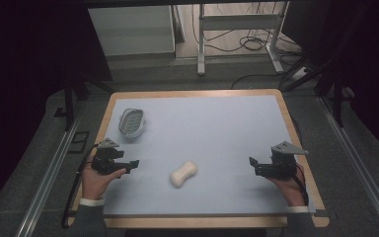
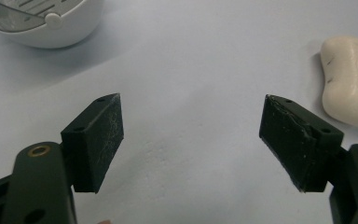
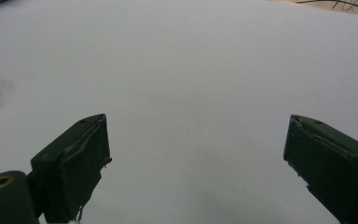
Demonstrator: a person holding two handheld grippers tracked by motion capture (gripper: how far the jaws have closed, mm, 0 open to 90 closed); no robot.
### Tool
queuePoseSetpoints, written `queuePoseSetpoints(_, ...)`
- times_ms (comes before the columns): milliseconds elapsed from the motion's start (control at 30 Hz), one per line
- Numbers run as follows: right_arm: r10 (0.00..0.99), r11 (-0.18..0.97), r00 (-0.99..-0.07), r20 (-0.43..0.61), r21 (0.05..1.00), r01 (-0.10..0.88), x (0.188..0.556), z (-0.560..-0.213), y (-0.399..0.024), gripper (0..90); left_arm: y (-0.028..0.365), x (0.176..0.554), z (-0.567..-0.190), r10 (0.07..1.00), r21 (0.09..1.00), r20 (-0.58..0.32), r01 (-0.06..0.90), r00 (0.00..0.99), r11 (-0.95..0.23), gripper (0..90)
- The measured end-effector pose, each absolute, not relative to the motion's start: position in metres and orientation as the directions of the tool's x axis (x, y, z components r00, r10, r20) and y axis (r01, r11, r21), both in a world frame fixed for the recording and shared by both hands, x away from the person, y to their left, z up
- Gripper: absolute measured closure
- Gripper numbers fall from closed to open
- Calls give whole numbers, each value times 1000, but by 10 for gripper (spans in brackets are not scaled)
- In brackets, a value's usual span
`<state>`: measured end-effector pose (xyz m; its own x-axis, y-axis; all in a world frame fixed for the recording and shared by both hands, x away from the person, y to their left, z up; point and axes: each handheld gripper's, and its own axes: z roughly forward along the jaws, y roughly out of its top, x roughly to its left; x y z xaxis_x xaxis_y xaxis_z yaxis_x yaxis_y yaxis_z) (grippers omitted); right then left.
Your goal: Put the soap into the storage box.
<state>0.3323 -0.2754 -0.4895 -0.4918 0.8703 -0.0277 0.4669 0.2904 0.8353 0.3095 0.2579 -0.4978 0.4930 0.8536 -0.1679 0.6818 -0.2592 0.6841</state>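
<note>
Nearest to us, our left hand [image 1: 94, 181] and right hand [image 1: 290, 186] come in over the front edge of the table [image 1: 197, 221], each holding a black claw low over the pale blue mat [image 1: 212, 128]. We hold the left gripper [image 1: 128, 165] at the left side with its jaws spread wide and nothing between them; in the left gripper view its pads [image 2: 101, 140] frame bare mat. We hold the right gripper [image 1: 254, 166] at the right side, equally wide and empty. Between the two claws, a little nearer the left one and touching neither, lies a cream bar of soap [image 1: 183, 173], angled on the mat. Farther back on the left, well apart from the soap, sits a white soap dish [image 1: 131, 122] with a slotted insert. Beyond the table we see a white metal frame [image 1: 237, 24] and loose cables [image 1: 251, 43] on the floor
</note>
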Motion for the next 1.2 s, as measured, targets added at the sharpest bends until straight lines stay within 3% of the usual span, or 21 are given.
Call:
queuePoseSetpoints(667,879,259,-476,3,836,483,333,-489,-286,83,252,310,-497,867,657,-150,703,476,-272,214)
queuePoseSetpoints(867,886,236,-464,20,842,486,332,-487,-290,83,249,307,-480,854,665,-134,684,502,-298,213)
queuePoseSetpoints(1200,889,267,-457,-24,838,476,330,-489,-288,83,245,310,-470,844,649,-136,690,519,-320,212)
